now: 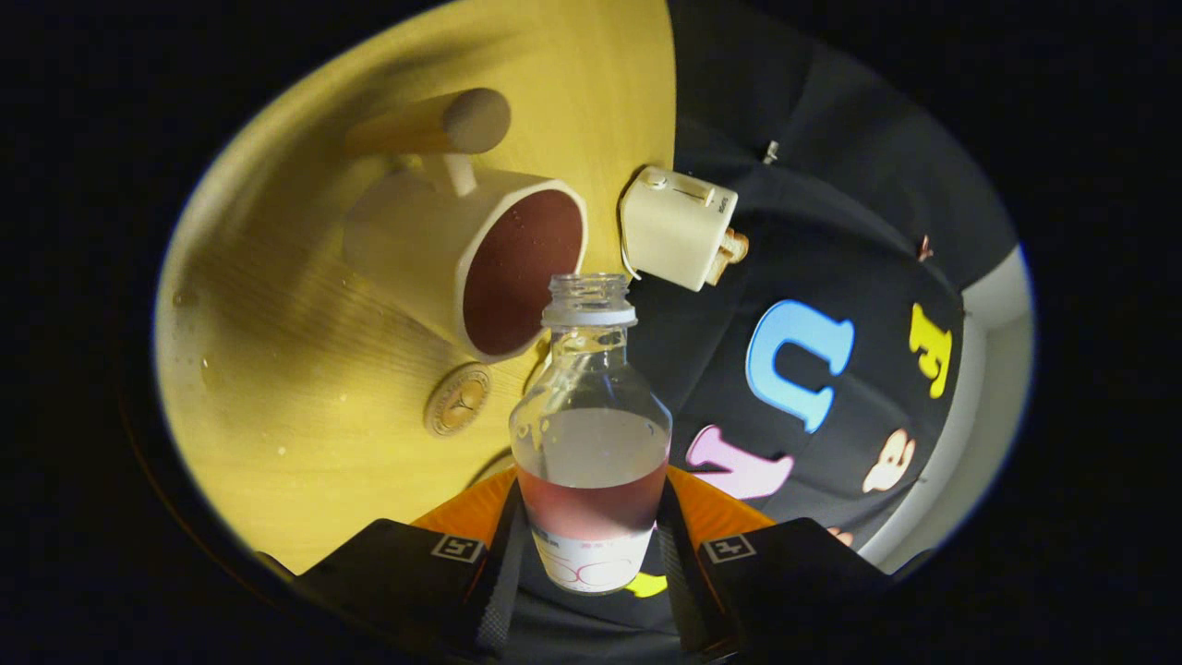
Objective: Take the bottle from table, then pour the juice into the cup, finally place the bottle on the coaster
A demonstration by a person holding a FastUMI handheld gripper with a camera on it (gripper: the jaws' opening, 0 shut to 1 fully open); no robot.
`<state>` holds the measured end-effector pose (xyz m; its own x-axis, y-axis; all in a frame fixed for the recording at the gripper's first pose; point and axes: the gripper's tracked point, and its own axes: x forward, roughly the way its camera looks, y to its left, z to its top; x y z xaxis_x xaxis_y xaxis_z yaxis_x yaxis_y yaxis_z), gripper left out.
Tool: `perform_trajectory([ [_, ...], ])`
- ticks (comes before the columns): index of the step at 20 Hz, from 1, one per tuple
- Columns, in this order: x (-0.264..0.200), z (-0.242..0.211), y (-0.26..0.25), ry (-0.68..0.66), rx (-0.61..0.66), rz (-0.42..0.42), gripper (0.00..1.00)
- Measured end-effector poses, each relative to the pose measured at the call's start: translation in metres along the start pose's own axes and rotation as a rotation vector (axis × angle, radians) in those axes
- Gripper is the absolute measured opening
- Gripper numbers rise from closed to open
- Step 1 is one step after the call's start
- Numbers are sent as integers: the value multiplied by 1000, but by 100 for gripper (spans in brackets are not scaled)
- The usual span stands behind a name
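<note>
Presently we find the gripper [591, 545] closed on the bottle [591, 434], one finger pressing each side of its lower body near the label. We see no cap on the bottle; its open mouth points to 12 o'clock, away from the fingers. We note reddish juice [591, 503] filling the lower part of the bottle, with clear glass or plastic above; the material we cannot tell.

Just beyond the bottle's mouth, at about 11 o'clock from it, we see the cup [471, 259], cream outside, with its opening turned toward the camera and showing dark red inside. Its rim sits very near the bottle's neck; whether they touch we cannot tell. A handle [434, 125] with a rounded end stands out from the cup at 12 o'clock.

We record a small round coaster [457, 399] on the yellow wooden table [305, 443], at 10 o'clock from the bottle's body, just below the cup. A small white box-like device [674, 226] lies at 1 o'clock from the bottle's mouth, at the table edge.
</note>
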<state>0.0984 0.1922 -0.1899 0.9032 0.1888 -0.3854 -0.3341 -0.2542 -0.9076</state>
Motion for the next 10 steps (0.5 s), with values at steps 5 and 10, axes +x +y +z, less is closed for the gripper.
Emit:
perform_trajectory([
  [5, -2, 5, 6, -16, 385, 18, 71],
  [10, -5, 13, 13, -109, 924, 57, 71],
])
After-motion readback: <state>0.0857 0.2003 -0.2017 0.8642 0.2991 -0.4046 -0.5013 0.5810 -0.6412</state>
